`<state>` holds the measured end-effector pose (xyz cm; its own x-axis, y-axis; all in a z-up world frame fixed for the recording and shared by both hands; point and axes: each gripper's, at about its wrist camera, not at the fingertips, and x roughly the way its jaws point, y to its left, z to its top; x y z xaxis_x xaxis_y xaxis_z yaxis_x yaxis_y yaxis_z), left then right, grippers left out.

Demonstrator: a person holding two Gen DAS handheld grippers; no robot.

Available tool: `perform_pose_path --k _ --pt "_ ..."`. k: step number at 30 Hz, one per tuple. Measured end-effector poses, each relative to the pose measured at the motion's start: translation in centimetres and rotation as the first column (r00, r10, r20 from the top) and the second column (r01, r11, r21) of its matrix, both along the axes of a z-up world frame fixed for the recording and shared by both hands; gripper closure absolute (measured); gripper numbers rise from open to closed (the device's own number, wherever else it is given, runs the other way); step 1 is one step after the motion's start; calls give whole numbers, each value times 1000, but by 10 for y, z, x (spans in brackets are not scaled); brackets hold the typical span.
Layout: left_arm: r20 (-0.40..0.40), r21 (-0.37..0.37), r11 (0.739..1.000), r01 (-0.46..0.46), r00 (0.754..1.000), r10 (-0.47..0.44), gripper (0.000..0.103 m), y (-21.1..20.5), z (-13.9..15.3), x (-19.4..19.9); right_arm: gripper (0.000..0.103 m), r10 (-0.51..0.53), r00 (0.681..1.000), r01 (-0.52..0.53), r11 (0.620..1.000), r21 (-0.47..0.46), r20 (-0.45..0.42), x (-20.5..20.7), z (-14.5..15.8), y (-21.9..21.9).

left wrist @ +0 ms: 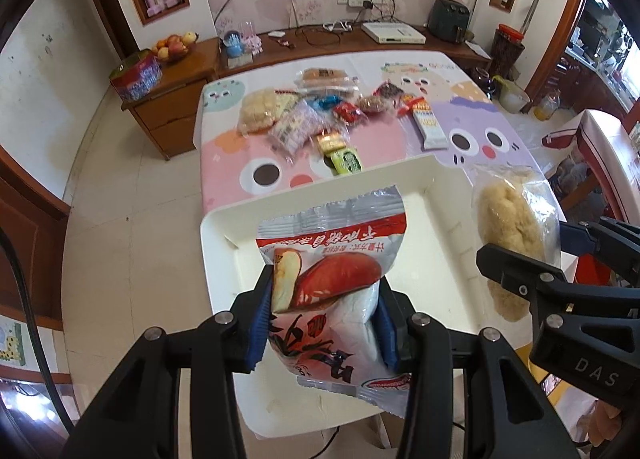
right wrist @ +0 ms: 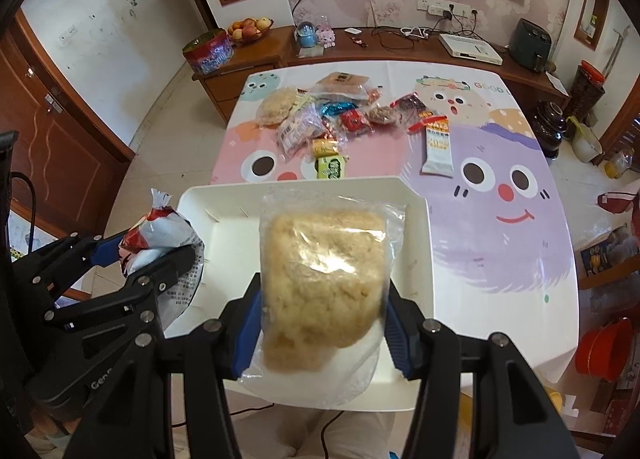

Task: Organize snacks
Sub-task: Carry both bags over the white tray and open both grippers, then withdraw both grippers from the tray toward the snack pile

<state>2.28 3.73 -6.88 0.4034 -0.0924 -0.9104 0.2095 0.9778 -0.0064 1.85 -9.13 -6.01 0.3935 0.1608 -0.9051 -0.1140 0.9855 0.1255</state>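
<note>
My left gripper [left wrist: 322, 319] is shut on a red-and-white bread packet [left wrist: 332, 259] and holds it above the white tray [left wrist: 424, 175]. My right gripper [right wrist: 320, 323] is shut on a clear bag of pale crumbly cake [right wrist: 324, 271], also above the tray [right wrist: 416, 195]. The right gripper [left wrist: 528, 255] with its bag [left wrist: 508, 227] shows at the right of the left wrist view. The left gripper [right wrist: 160, 255] with its packet [right wrist: 160, 227] shows at the left of the right wrist view. A pile of snack packets [left wrist: 320, 111] lies on the table beyond the tray.
The table has a cartoon-printed cloth [right wrist: 500, 219]. A white snack bar [right wrist: 438, 151] and a green packet [right wrist: 330, 167] lie just beyond the tray. A wooden sideboard [left wrist: 176, 99] with a fruit bowl stands behind the table. A red bucket [right wrist: 604, 351] sits on the floor at right.
</note>
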Motion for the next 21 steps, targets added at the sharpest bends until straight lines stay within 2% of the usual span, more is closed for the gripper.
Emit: perform_pose_path --k 8,9,11,21 --pt "-86 5 1000 6 996 -5 56 -6 -19 0 49 -3 1000 3 999 -48 1 -6 -3 2" --pt "-90 11 1000 3 996 -2 45 -6 -19 0 48 -6 1000 6 998 -61 8 -6 -2 2" --pt "-86 9 1000 -5 996 6 31 -4 -18 0 48 -9 1000 11 997 -79 25 -7 0 3" --pt "-62 -10 1000 -29 998 29 27 4 -10 4 45 -18 998 24 993 -114 60 -3 6 5"
